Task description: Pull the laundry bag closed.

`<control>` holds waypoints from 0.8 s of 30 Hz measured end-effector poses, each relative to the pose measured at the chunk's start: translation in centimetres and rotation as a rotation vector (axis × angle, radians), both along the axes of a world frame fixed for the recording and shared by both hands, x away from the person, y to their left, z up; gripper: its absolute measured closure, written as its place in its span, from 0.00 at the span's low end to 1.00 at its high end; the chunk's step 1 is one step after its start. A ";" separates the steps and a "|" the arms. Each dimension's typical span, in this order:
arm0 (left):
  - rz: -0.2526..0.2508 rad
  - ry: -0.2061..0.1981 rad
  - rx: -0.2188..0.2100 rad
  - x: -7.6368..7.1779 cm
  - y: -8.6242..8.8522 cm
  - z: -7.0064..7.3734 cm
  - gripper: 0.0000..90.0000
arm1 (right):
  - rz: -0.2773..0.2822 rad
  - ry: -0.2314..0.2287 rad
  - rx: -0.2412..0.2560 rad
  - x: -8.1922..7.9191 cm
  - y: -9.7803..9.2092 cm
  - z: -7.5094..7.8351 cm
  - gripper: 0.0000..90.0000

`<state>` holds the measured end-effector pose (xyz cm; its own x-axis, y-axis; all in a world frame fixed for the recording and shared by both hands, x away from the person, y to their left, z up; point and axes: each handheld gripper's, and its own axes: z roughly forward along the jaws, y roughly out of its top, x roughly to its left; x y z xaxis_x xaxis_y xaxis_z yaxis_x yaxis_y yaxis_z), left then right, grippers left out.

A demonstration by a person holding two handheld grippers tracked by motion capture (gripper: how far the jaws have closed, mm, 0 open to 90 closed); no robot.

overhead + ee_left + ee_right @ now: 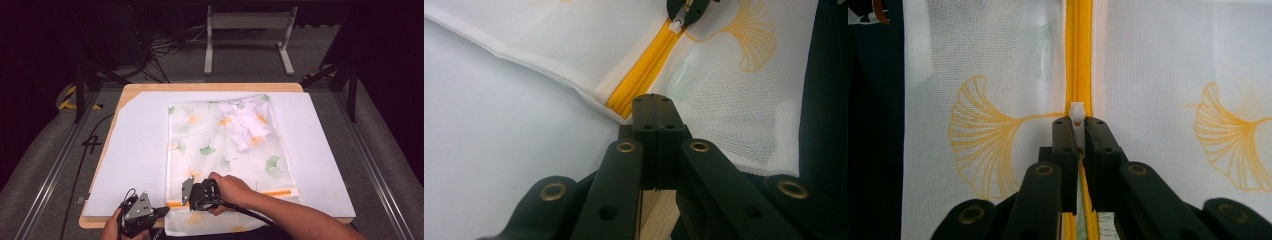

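Mesh laundry bag (225,150) with ginkgo print flat on the white board (135,150), its zipper end at the bench's near edge. Right gripper (1077,125) pinched on the white zipper pull (1077,114). Left gripper (653,102) clamped on the bag's near corner by the orange zipper (644,70)

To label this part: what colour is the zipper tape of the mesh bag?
Orange-yellow; the zipper tape shows best in the right gripper view.
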<state>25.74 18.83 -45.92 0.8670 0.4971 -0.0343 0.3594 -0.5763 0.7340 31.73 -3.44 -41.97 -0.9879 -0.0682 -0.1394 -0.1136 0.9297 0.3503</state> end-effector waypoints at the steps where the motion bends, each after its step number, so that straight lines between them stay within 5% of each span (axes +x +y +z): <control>1: 0.000 0.000 0.000 0.0 0.0 0.0 1.00 | -0.011 0.007 -0.008 -0.1 -0.1 0.0 0.94; 24: 0.001 0.004 0.000 0.0 0.0 0.0 1.00 | -0.040 0.020 -0.010 0.0 -2.3 0.1 0.94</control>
